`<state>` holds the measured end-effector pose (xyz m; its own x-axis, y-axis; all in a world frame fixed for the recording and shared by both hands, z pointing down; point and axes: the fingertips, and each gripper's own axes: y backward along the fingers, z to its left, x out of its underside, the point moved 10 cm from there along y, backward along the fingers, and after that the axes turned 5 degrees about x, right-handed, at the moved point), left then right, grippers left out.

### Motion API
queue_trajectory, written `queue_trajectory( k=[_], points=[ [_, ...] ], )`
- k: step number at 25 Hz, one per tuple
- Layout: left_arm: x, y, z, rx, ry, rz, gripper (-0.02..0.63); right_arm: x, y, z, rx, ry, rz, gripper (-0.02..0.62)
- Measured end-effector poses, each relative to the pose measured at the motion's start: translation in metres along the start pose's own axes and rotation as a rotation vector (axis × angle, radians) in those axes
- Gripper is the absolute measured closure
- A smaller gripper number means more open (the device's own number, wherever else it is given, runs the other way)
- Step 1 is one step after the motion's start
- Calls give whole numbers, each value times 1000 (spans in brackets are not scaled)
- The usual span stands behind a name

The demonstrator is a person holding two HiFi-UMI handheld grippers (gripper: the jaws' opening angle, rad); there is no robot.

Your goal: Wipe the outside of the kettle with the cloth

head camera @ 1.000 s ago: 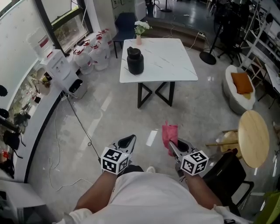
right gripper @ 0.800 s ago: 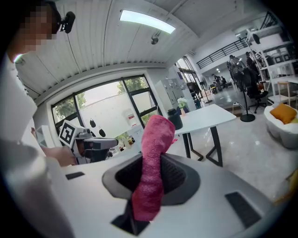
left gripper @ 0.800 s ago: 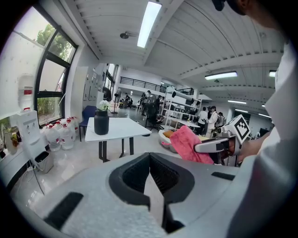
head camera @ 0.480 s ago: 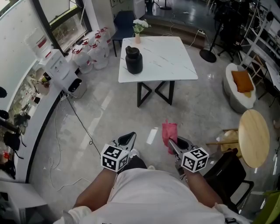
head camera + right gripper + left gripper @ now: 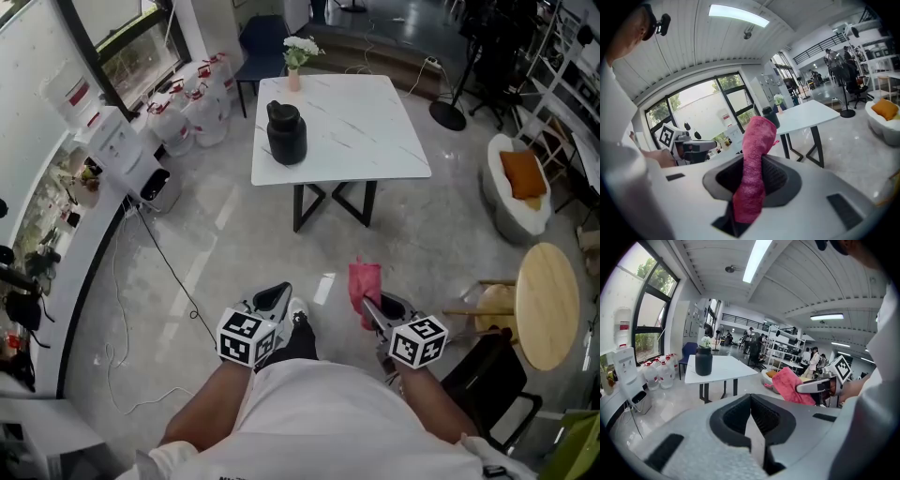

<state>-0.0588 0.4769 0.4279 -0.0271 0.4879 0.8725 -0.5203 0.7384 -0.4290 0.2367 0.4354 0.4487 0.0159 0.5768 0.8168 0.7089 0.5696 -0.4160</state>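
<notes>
- The person stands on the grey floor [image 5: 234, 244] and holds a gripper in each hand, low in front of the body.
- The left gripper [image 5: 277, 298] has its two jaws pressed tight together. Nothing is between them.
- The right gripper [image 5: 370, 309] pinches the pink cloth [image 5: 365, 281]. The cloth sticks out past the jaw tips.
- The two grippers are side by side with a gap between them. Both point ahead and a bit down.
- From the left gripper, the right gripper and its cloth show off to the right.
- The black kettle [image 5: 286, 133] is far ahead of both grippers. It is well apart from the cloth, and no gripper touches it.
- The kettle stands upright on a white square table [image 5: 366, 122]. It is near the table's left edge, as the grippers face it.
- A small vase [image 5: 296, 58] with white flowers stands at the far edge of the table, just behind the kettle.
- Big water jugs [image 5: 192, 103] sit on the floor, far ahead and to the left of the left gripper.
- A round wooden table [image 5: 547, 300] is off to the right of the right gripper.
- A shoe [image 5: 298, 311] shows on the floor just beside the left gripper's tips.
</notes>
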Motion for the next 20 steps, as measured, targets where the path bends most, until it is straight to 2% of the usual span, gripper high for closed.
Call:
queue_trajectory(
  k=[9, 14, 20],
  points=[
    [-66, -51, 89, 13, -5, -39, 604, -75, -85, -20, 33, 9, -7, 491],
    [-108, -78, 133, 43, -44, -57, 604, -119, -125, -30, 60, 19, -41, 491],
    [-139, -113, 190, 81, -74, -63, 604, -149, -177, -41, 92, 23, -61, 491]
  ],
)
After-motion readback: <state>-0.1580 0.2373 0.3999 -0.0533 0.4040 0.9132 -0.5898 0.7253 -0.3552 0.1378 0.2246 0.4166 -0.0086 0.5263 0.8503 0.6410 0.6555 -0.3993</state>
